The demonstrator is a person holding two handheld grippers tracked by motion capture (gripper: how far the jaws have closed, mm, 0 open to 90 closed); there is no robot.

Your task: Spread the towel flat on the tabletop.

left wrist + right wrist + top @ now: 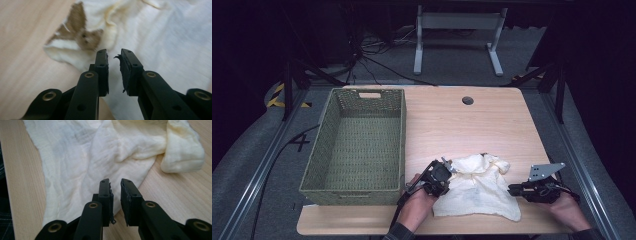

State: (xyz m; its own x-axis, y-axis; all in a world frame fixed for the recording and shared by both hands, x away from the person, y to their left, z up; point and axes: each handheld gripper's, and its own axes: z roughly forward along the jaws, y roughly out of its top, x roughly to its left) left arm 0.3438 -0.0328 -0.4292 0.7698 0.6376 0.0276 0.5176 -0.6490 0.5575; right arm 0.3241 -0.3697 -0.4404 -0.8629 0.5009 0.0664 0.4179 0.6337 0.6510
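Cream cloth point(479, 185) crumpled on table, left tongs point(114, 55) and right tongs point(115, 183) narrowly parted, empty, print blurred

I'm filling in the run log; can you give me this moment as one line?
left tongs: open, over cloth edge | right tongs: open, at cloth | cloth: crumpled on table | basket: empty

The cloth point(477, 186) lies on the surface point(452, 122), near the front edge. The basket point(357, 145) sits on the surface to the left of the cloth, just beside it. The left gripper point(451, 167) is at the cloth's left edge, between the cloth and the basket. The right gripper point(510, 189) is at the cloth's right edge. A round hole point(468, 100) is far behind the cloth
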